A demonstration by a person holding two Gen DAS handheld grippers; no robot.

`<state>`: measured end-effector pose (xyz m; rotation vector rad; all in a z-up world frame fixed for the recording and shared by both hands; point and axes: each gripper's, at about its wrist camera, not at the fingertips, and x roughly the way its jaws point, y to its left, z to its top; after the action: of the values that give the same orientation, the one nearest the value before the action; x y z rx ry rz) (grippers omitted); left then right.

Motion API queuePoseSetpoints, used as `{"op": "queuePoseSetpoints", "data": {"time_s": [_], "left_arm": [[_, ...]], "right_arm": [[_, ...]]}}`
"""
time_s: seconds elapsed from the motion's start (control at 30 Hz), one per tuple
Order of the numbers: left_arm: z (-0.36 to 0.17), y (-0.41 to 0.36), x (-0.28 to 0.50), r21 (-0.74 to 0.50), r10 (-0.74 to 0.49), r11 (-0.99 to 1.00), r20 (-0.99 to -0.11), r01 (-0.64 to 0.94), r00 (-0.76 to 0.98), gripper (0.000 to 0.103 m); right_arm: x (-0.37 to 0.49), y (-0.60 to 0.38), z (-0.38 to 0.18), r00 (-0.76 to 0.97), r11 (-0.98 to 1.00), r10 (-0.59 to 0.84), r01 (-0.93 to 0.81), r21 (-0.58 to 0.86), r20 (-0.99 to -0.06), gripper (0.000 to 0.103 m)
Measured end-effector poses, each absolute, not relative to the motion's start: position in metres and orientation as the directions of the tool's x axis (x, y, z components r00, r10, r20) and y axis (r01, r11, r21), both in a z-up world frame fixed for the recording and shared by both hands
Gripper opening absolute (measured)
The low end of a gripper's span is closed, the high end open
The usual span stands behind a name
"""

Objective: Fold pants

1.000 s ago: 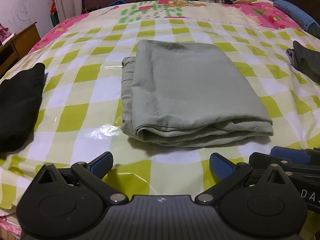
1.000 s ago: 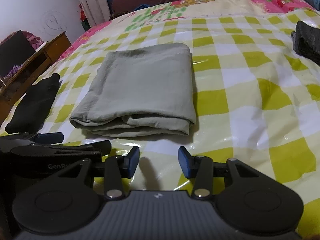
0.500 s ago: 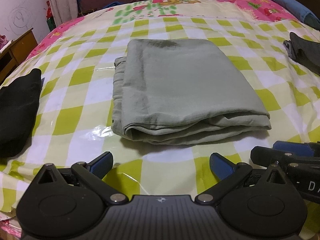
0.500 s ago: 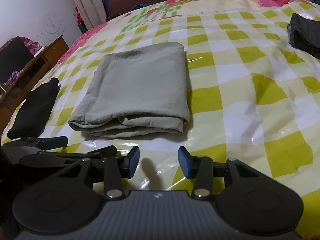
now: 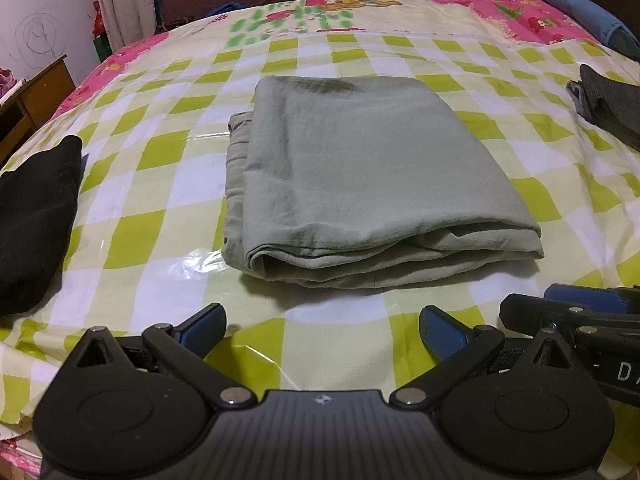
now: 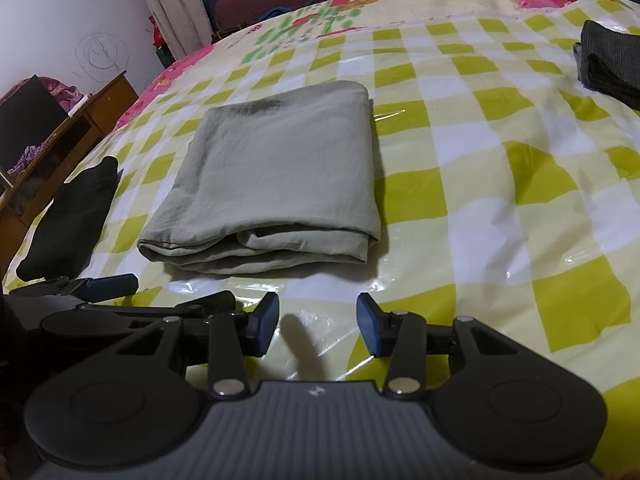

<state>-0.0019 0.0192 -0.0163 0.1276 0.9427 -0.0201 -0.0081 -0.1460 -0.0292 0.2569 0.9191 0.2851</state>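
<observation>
The pale green pants (image 5: 360,172) lie folded into a thick rectangle on the green-and-white checked plastic sheet (image 5: 152,236) over the bed; the right wrist view shows the same pants (image 6: 276,184). My left gripper (image 5: 322,330) hovers just in front of the near folded edge, open wide, with nothing between its blue pads. My right gripper (image 6: 318,318) sits close beside it on the right, open about half way, also empty and short of the cloth. Each view catches the other gripper at its lower edge.
A folded black garment (image 5: 36,220) lies at the left edge of the bed. A folded dark grey garment (image 5: 612,104) lies at the right. A wooden cabinet (image 6: 68,136) stands left of the bed. Blue cloth (image 5: 580,12) is piled at the far right.
Both grippers stay about where they were and keep the same opening. The views have shifted slightly; the pants have not moved.
</observation>
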Motion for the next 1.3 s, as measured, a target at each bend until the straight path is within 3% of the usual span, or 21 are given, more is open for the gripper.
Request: {"op": "queuePoseSetpoints", "data": {"time_s": [1.3], "left_arm": [[-0.0174,0.0245,-0.0014,0.092,0.035,0.993,-0.811,0.069,0.584,0.103]], "right_arm": [[-0.0087,-0.1443,-0.0308,0.572,0.928,0.358,-0.132,0.349,-0.738,0.044]]}}
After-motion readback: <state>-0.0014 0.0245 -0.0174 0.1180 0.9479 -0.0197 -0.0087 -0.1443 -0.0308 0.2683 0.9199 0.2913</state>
